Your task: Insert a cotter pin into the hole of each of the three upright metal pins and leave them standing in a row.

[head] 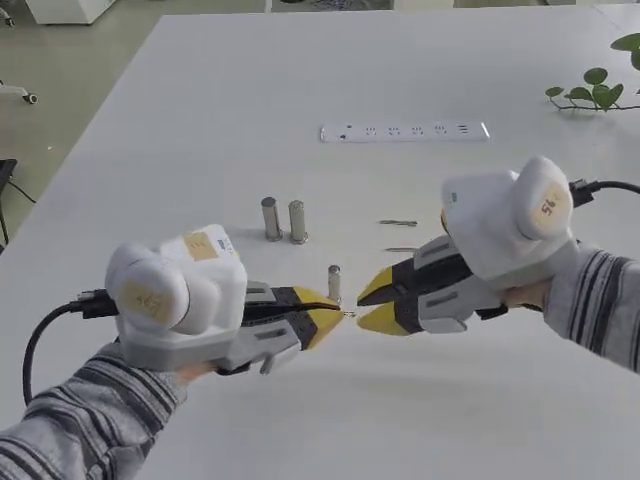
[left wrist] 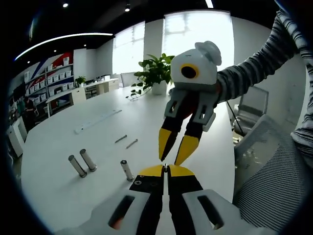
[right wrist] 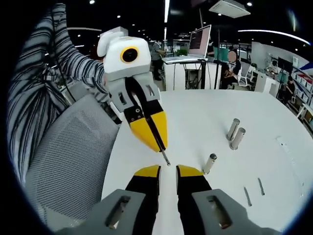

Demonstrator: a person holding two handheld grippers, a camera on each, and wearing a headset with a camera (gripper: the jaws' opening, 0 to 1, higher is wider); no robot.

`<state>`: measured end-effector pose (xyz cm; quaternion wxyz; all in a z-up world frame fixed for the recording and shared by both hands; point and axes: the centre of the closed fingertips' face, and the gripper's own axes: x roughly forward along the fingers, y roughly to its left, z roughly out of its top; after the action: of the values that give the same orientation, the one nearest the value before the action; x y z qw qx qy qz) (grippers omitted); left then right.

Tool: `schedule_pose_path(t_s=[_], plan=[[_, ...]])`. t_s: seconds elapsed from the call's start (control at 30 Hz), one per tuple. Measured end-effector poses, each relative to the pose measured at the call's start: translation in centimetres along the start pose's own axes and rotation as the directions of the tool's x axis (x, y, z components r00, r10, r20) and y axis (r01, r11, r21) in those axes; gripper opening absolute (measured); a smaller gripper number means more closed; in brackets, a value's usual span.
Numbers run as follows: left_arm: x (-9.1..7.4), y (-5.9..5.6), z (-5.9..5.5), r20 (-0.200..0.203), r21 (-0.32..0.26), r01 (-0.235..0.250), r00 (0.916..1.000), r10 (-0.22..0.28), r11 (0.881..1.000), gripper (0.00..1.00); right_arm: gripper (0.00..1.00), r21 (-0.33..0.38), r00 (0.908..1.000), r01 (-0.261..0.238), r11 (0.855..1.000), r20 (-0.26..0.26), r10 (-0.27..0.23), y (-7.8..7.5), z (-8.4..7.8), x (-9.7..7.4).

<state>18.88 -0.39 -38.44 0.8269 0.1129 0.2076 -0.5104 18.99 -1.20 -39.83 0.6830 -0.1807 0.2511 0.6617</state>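
Three short upright metal pins stand on the white table: two (head: pixel 271 218) (head: pixel 297 221) side by side, and a third pin (head: pixel 334 283) nearer, just behind the gripper tips. My left gripper (head: pixel 338 313) is shut on a thin cotter pin (right wrist: pixel 165 157) that sticks out of its tips toward my right gripper (head: pixel 360 309). The right gripper is open, its jaws a short way from the cotter pin's end, with nothing between them. Two more cotter pins (head: pixel 398 223) (head: pixel 400 249) lie flat on the table to the right of the metal pins.
A white power strip (head: pixel 405 131) lies farther back on the table (head: pixel 200 110). Green plant leaves (head: pixel 598 90) reach in at the far right edge. A mesh office chair (right wrist: pixel 73 161) stands beside the table.
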Motion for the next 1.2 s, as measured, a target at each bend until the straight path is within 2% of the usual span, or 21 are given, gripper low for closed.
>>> schedule_pose_path(t_s=[0.07, 0.13, 0.27, 0.43, 0.67, 0.83, 1.1, 1.2], plan=[[0.0, -0.3, -0.1, -0.001, -0.016, 0.018, 0.9998, -0.018, 1.0, 0.0, 0.08, 0.023, 0.9997, -0.023, 0.999, 0.011, 0.023, 0.6, -0.1, 0.0], [-0.2, -0.6, 0.2, 0.013, 0.002, 0.027, 0.9995, -0.027, 1.0, 0.0, 0.08, 0.032, 0.9993, -0.033, 0.999, 0.019, 0.032, 0.8, -0.1, 0.0], [-0.1, -0.8, 0.5, 0.031, -0.004, 0.042, 0.9987, -0.042, 0.999, 0.0, 0.07, 0.063, 0.9978, -0.051, 0.997, 0.046, 0.048, 1.5, 0.1, 0.1], [-0.1, -1.3, 0.8, 0.044, -0.003, 0.068, 0.9968, -0.067, 0.998, 0.0, 0.05, 0.075, 0.9962, -0.056, 0.996, 0.072, 0.05, 1.8, 0.3, 0.0], [-0.1, -1.6, 0.8, 0.061, -0.032, 0.085, 0.9947, -0.083, 0.996, 0.0, 0.01, 0.077, 0.9947, -0.065, 0.995, 0.085, 0.058, 2.1, 0.5, 0.1], [-0.2, -1.6, 0.3, 0.048, -0.041, 0.083, 0.9956, -0.081, 0.996, 0.0, 0.0, 0.06, 0.9956, -0.069, 0.996, 0.068, 0.065, 2.0, 0.5, 0.1], [-0.1, -1.5, 0.5, 0.054, -0.055, 0.077, 0.9958, -0.074, 0.996, 0.0, 0.0, 0.005, 0.998, -0.056, 0.998, 0.03, 0.056, 1.9, 0.5, -0.1], [0.1, -1.6, 0.5, 0.053, -0.051, 0.074, 0.996, -0.072, 0.996, 0.0, 0.0, -0.037, 0.9985, -0.053, 0.998, 0.009, 0.053, 1.8, 0.4, -0.1]])
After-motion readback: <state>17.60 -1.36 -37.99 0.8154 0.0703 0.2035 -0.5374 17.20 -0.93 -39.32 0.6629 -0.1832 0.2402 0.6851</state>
